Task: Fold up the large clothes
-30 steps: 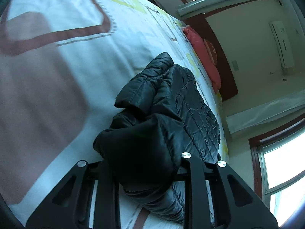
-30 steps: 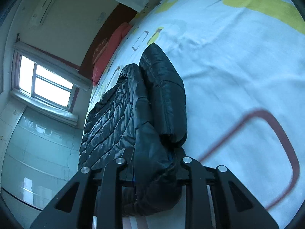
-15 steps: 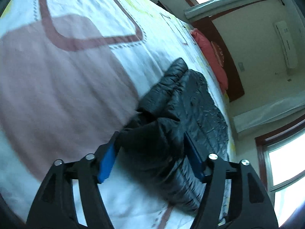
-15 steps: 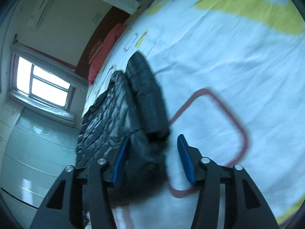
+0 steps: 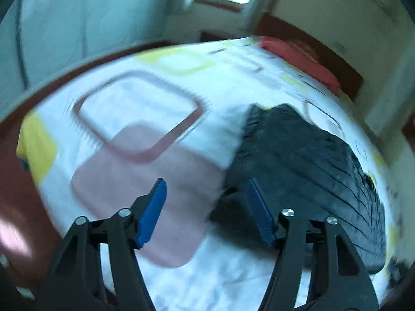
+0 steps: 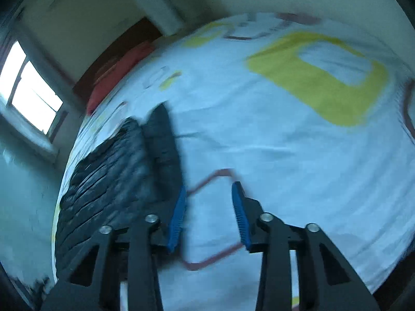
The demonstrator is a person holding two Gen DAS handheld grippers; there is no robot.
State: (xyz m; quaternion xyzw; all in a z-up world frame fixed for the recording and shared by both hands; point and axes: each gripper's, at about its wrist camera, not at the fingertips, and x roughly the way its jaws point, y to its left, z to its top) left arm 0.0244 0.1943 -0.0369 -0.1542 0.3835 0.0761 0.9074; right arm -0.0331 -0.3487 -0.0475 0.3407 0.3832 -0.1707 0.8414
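A black quilted puffer jacket (image 5: 306, 165) lies folded on the bed. It fills the right of the left wrist view and the left of the right wrist view (image 6: 116, 171). My left gripper (image 5: 205, 204) is open and empty, just left of the jacket's near edge, its right blue pad (image 5: 259, 212) in front of the fabric. My right gripper (image 6: 208, 207) is open and empty, to the right of the jacket over bare sheet. Both views are motion-blurred.
The bed sheet (image 6: 285, 142) is white with yellow and brown rounded squares. A red pillow (image 5: 298, 54) lies by the dark headboard. Windows (image 6: 28, 96) and walls surround the bed. The bed's wooden edge (image 5: 15, 207) runs at the left.
Both grippers were shut on the jacket's near end a second ago. They opened, let it go and pulled back and apart, the left swinging left and the right swinging right.
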